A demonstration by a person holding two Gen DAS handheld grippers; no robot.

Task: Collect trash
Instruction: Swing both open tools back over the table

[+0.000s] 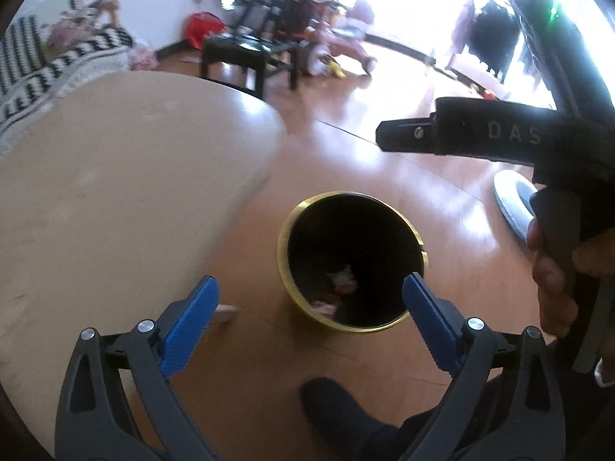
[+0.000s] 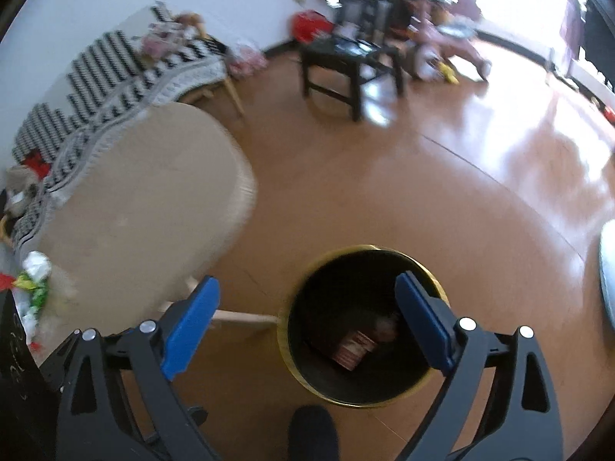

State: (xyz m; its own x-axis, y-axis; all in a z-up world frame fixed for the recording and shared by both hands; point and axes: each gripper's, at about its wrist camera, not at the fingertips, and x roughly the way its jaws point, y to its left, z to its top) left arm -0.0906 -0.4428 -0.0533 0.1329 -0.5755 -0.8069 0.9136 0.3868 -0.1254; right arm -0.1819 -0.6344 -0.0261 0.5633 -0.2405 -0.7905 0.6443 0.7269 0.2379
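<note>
— Trash [image 1: 344,282], from the left wrist: lying pale and crumpled at the bottom of the waste bin [image 1: 283,249], down on the wood floor just beside the round table [image 1: 115,192].
— Judging it light, soft and easily crushed; needing no firm squeeze. And holding the left gripper [image 1: 311,280] how?
— Holding it spread wide above the bin mouth, pinching nothing; blue ribbed pads [image 1: 192,322] closing on air only.
— Describing the bin?
— Looking round and stiff, dark inside, with a shiny gold rim. Probably slippery to the touch; not managing to tell metal from plastic.
— Moving on to the right wrist.
— Seeing the same bin [image 2: 283,334], with a red-and-white carton [image 2: 353,349] lying tilted at the bottom. Keeping the right gripper [image 2: 307,280] wide apart too, empty, hovering over the opening.
— Finding anything outside the bin?
— Spotting crumpled wrappers [image 2: 36,280], white and green, sitting at the near edge of the matte beige tabletop [image 2: 146,199], well apart from the bin.
— Guessing at the handling?
— Expecting crinkly, near-weightless film, slick and springy. Taking hold across a bunched fold rather than a flat edge, and closing gently. Blurring too much for naming the exact material.
</note>
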